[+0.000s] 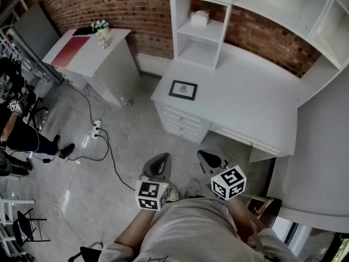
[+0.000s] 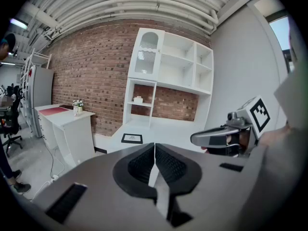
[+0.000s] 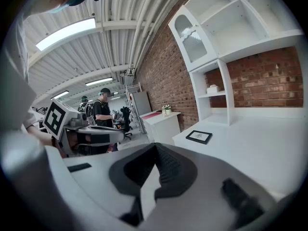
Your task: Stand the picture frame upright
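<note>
Left gripper (image 2: 154,152) and right gripper (image 3: 155,150) pressed together, empty; black picture frame (image 1: 183,89) (pale print inside) lies flat on desk (image 1: 245,105).

Left tool (image 1: 160,158): jaws together, nothing between them.
Right tool (image 1: 209,157): jaws together, empty.
Pose: side by side, close before the torso (image 1: 191,228).

picture frame (image 1: 182,89): black border, white mat, small dark print in the middle
desk (image 1: 245,102): plain white, drawers too
wall (image 1: 125,4): red-brown brick, pale mortar lines
my left gripper (image 2: 154,146): grey shell, black ribbed pads, cube with black-and-white square markers
my right gripper (image 3: 155,147): the same grey and black
side cabinet (image 1: 109,64): white, red panel on top
floor (image 1: 114,168): mottled grey
</note>
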Demonstrator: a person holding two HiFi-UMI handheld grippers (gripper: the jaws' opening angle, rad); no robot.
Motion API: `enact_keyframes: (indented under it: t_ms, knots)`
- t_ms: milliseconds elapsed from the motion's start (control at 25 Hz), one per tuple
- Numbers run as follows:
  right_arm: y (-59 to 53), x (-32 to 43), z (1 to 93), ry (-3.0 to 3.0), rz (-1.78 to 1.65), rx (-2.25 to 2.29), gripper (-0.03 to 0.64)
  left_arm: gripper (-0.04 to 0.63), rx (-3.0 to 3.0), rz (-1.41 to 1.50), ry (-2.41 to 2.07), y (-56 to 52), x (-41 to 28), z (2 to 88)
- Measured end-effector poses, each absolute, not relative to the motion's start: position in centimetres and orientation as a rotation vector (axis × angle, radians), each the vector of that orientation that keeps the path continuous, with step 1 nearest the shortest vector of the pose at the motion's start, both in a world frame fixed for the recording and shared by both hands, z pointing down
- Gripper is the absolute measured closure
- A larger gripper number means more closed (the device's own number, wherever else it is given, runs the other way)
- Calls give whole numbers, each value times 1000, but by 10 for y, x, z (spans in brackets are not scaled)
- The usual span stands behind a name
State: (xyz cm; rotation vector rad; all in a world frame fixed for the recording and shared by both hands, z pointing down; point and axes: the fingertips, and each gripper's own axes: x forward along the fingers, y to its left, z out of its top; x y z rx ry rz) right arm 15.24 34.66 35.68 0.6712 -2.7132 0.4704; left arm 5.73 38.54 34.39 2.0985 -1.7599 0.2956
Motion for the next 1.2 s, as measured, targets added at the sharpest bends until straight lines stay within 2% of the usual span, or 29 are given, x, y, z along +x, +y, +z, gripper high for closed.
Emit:
enact_keyframes:
  t_ms: [880, 1200]
  knots:
    - [372, 109, 359, -2703, 497, 675, 589, 577, 2178, 353, -1748, 408, 23, 341]
    - [384, 83, 355, -2699, 496, 741, 589, 577, 2194, 347, -1736, 426, -10, 341]
